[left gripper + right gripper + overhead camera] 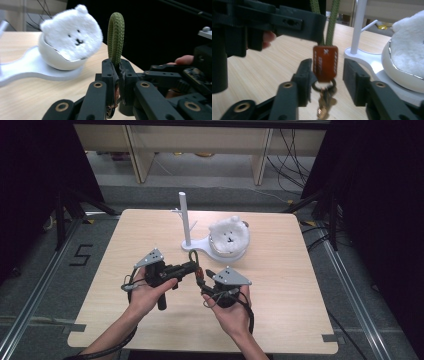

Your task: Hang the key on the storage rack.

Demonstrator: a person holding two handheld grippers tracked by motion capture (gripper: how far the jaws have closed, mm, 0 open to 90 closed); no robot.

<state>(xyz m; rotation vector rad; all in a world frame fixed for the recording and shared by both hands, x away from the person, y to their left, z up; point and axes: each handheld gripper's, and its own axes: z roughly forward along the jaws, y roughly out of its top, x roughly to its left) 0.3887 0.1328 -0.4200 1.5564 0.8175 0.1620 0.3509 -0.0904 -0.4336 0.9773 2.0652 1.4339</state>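
Left gripper (115,72) pinches the green cord loop (115,37) above mid-table; right gripper (327,75) stands open around the brown tag (325,63), not touching. Keys (324,102) dangle below: a loose pinch drops them, and swinging could miss the far stand (186,220).

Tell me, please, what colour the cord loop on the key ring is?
Olive green; the cord loop shows best in the left gripper view.
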